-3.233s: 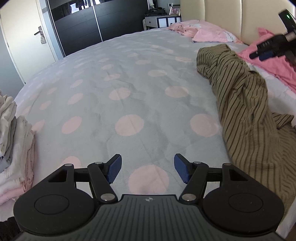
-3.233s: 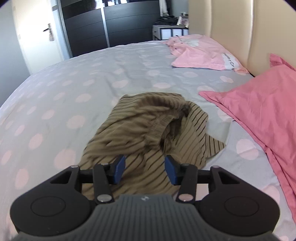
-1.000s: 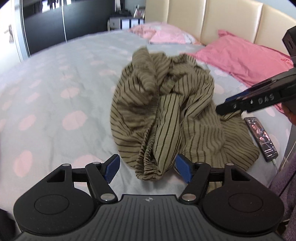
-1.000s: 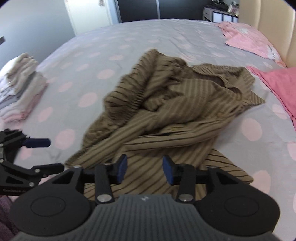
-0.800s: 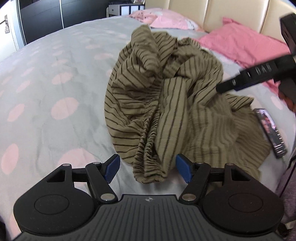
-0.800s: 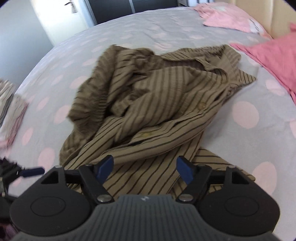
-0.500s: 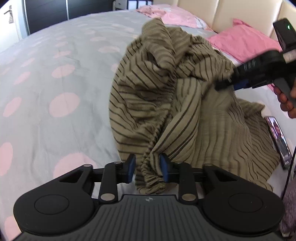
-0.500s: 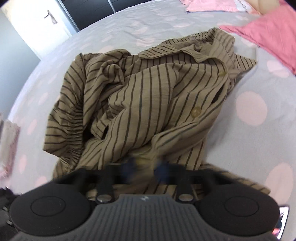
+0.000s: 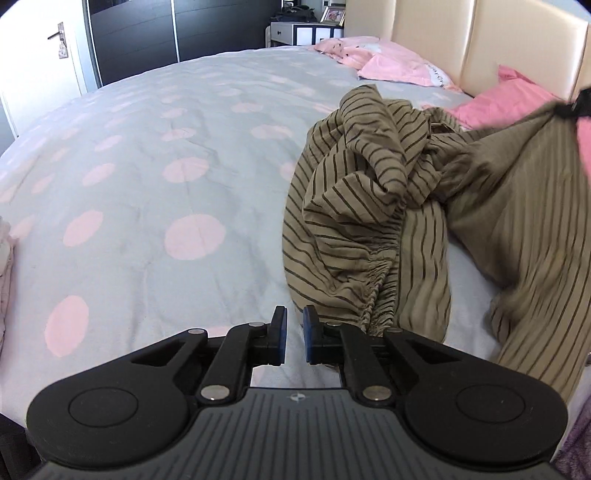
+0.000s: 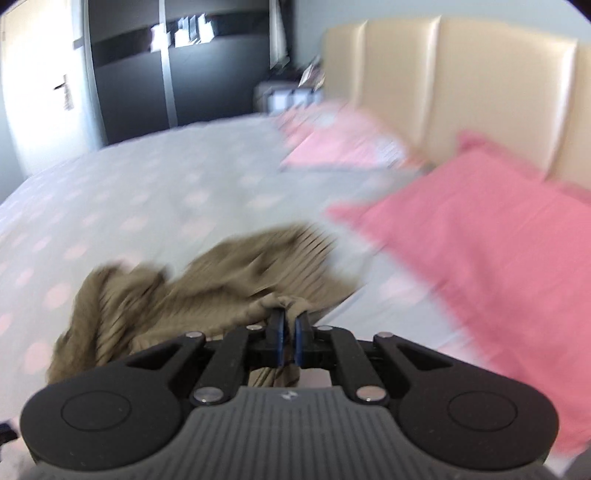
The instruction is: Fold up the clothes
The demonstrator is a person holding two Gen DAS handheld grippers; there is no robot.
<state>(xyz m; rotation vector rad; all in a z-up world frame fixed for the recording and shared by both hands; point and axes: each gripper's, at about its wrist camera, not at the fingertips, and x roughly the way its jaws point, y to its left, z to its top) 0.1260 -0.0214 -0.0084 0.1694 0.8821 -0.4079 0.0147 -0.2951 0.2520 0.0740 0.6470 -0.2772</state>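
Observation:
An olive shirt with dark stripes (image 9: 369,206) lies crumpled on the bed's right side. My left gripper (image 9: 293,338) is shut with nothing visible between its blue pads; the shirt's gathered edge lies just to its right. My right gripper (image 10: 290,332) is shut on a bunch of the shirt (image 10: 221,280) and holds that part lifted. It shows in the left wrist view at the far right (image 9: 576,105), with the cloth stretched up to it. The right wrist view is blurred by motion.
The bed has a grey cover with pink dots (image 9: 177,177). Pink pillows (image 9: 509,96) and a cream headboard (image 9: 517,48) are at the right. A stack of folded clothes (image 9: 5,266) shows at the left edge. A dark wardrobe (image 9: 166,33) stands beyond.
My left gripper has closed and now sits left of the shirt's gathered edge. My right gripper has closed on the shirt and lifted it up and to the right.

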